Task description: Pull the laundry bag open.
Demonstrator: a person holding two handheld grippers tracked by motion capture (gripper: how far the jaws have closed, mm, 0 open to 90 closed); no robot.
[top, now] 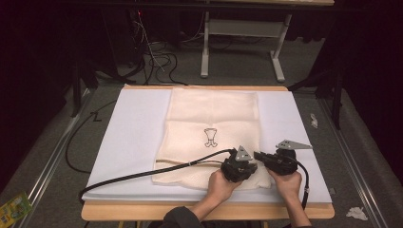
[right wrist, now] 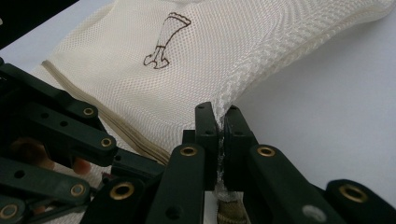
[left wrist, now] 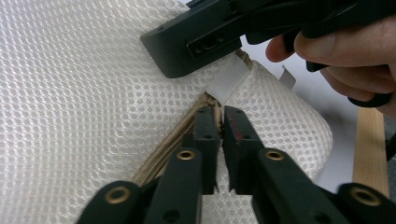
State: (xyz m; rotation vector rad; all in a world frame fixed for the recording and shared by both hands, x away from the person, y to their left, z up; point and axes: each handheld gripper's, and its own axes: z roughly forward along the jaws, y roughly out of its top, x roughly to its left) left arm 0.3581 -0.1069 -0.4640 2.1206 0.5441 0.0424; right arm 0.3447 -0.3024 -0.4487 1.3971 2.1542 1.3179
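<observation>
**Both grippers pinch the mesh bag at its near corner**

Your cream mesh bag [top: 211,128] lies flat on the white table cover [top: 133,142], and its near right corner is where you are working. Your right gripper [right wrist: 220,140] is squeezed tight on the edge of the bag, and the net is pulled up between its jaws. Your left gripper [left wrist: 220,140] sits just beside it. Its jaws are almost together, right at the tan zipper [left wrist: 173,144], close under a white fabric tab [left wrist: 228,79]. You cannot tell if they have the zipper pull.
</observation>
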